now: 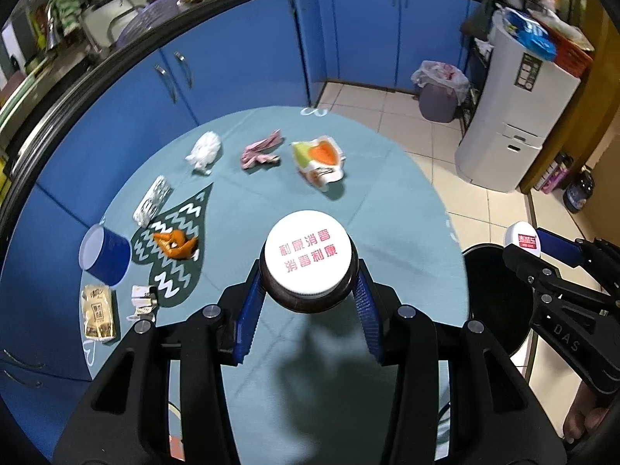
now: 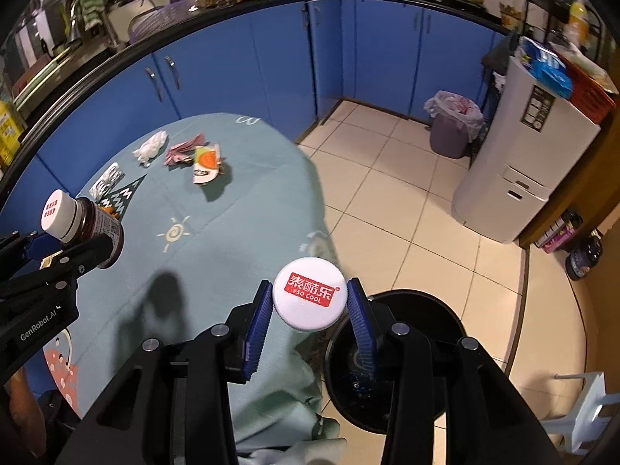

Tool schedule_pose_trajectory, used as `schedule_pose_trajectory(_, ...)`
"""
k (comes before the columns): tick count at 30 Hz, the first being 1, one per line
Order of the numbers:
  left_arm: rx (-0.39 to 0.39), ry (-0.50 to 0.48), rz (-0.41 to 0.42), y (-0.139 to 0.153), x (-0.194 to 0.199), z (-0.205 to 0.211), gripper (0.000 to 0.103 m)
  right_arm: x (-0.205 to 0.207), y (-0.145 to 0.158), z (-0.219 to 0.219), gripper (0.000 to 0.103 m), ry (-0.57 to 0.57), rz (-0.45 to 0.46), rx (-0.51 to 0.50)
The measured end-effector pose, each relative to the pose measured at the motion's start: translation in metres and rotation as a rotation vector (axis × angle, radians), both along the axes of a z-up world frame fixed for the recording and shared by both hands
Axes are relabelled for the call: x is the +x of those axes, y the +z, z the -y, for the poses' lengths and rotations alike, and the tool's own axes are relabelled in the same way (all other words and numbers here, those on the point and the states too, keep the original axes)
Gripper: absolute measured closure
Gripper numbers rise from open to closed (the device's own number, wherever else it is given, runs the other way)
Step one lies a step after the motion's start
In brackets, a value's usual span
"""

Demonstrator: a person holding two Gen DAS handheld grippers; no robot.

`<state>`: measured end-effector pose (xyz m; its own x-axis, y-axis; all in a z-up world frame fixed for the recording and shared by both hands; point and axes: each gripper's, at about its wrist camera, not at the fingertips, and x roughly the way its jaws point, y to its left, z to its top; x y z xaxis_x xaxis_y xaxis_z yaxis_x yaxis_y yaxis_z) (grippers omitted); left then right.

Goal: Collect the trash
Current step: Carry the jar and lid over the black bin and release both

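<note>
A: What is each tool holding?
B: The left tool [image 1: 309, 285] is clamped on a brown white-capped bottle [image 1: 308, 259] above the table [image 1: 387, 209]. The right tool [image 2: 309, 306] grips a white-lidded container [image 2: 309, 297] beside the black bin [image 2: 426, 321].
A: And farther off?
B: Wrappers: an orange packet [image 1: 176, 246] and a crumpled tissue [image 1: 204, 152].

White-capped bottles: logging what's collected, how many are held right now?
2: a dark bottle in the left gripper above the table, another bottle in the right gripper beside the black bin.

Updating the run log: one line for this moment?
left gripper: holds brown bottle | right gripper: holds white-capped bottle near black bin
</note>
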<state>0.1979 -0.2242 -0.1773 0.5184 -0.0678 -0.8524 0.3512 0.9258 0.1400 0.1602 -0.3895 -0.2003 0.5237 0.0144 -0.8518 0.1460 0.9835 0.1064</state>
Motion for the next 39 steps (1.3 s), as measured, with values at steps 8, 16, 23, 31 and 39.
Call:
schedule_pose_trajectory(8, 0.011, -0.065, 0.016, 0.006, -0.013, 0.036, 0.057, -0.022, 0.003, 0.031, 0.064, -0.059, 0.014, 0.005)
schedule_pose_trajectory(16, 0.021, -0.114, 0.025, 0.008, -0.02, 0.064, 0.057, -0.041, 0.004, 0.058, 0.064, -0.115, 0.027, 0.014)
schedule_pose_trajectory(23, 0.022, -0.157, 0.033, 0.011, -0.029, 0.088, 0.057, -0.054, 0.005, 0.078, 0.064, -0.152, 0.041, 0.01)
schedule_pose_trajectory(31, 0.033, -0.185, 0.042, 0.011, -0.037, 0.105, 0.057, -0.067, 0.007, 0.097, 0.063, -0.174, 0.075, 0.057)
schedule_pose_trajectory(39, 0.04, -0.209, 0.052, 0.012, -0.041, 0.115, 0.057, -0.078, 0.018, 0.102, 0.017, -0.218, 0.135, 0.033)
